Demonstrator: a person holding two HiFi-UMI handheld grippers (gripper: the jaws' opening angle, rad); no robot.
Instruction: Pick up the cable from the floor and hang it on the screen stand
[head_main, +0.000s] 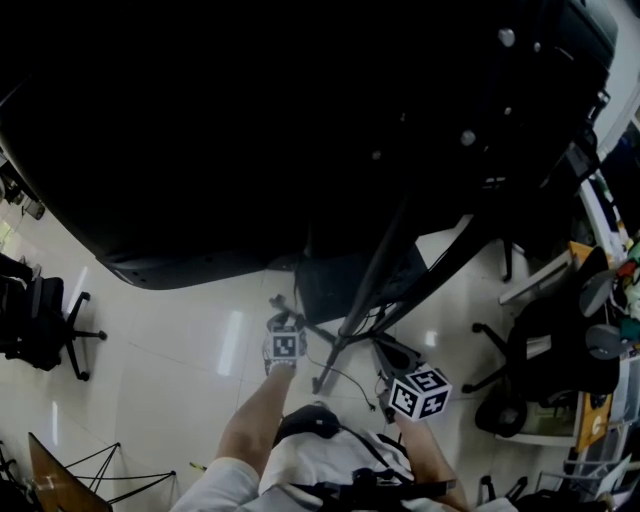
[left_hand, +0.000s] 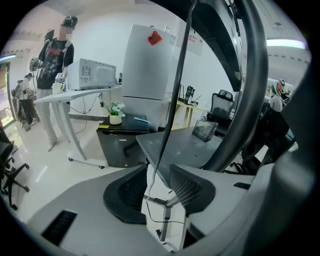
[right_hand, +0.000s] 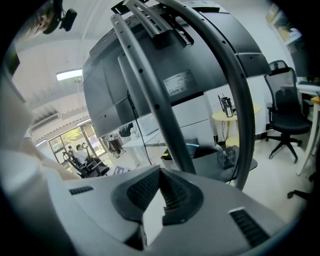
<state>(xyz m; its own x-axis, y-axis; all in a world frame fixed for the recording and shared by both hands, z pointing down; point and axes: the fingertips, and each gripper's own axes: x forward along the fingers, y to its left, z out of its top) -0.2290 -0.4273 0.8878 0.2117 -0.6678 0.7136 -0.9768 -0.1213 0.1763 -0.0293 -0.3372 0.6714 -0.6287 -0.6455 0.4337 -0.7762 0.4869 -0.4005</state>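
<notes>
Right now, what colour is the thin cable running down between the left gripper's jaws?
Black. The thin black cable shows best in the left gripper view.

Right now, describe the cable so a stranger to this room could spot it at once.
Find the screen stand, its thick dark tubes arching over a grey shelf. Just left of them a thin dark cable hangs down past the shelf's edge, in line with the gap of the open left claw. It is the only thread-thin line among thick rigid tubes.
</notes>
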